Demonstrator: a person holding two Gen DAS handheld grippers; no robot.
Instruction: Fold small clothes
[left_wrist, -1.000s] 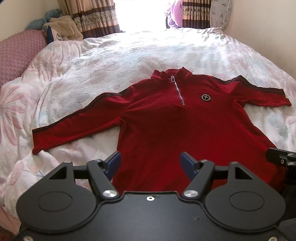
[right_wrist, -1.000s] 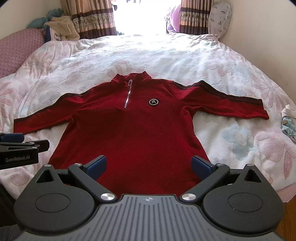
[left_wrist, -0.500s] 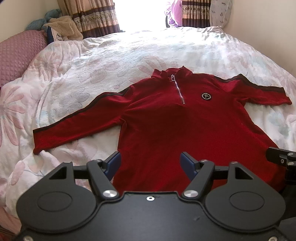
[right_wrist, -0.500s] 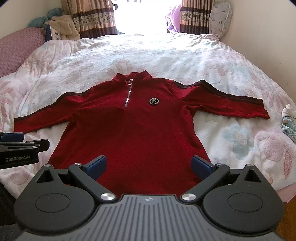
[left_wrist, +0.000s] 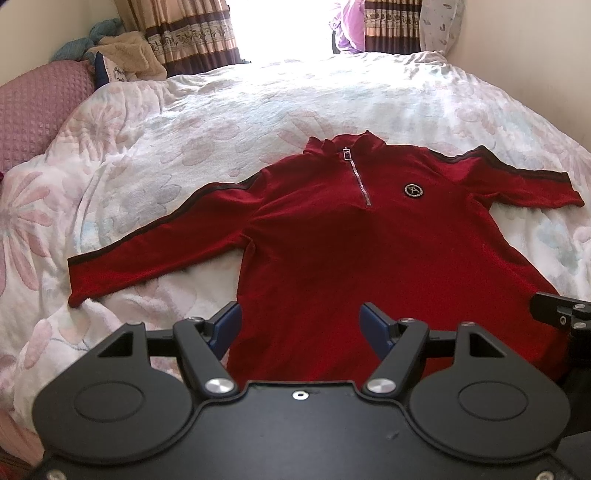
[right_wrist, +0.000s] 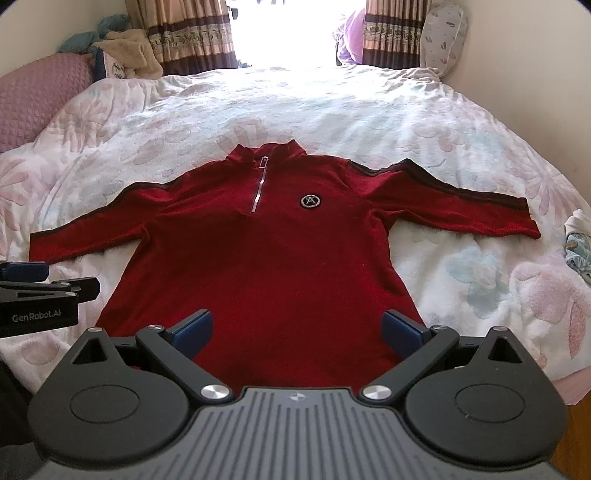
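**Red top spread flat, both tongs wide**

The red top (left_wrist: 369, 258) lies face up on the bed (left_wrist: 207, 122), sleeves out to either side, collar toward the window end, hem at the near edge. The left tongs (left_wrist: 300, 325) hang above the hem's left part, spread apart, gripping nothing. The right tongs (right_wrist: 297, 326) hang over the hem's middle, likewise spread and bare. A floral quilt covers the bed; a pink pillow (left_wrist: 40, 110) sits at its far-left corner, curtains (left_wrist: 192, 33) behind.
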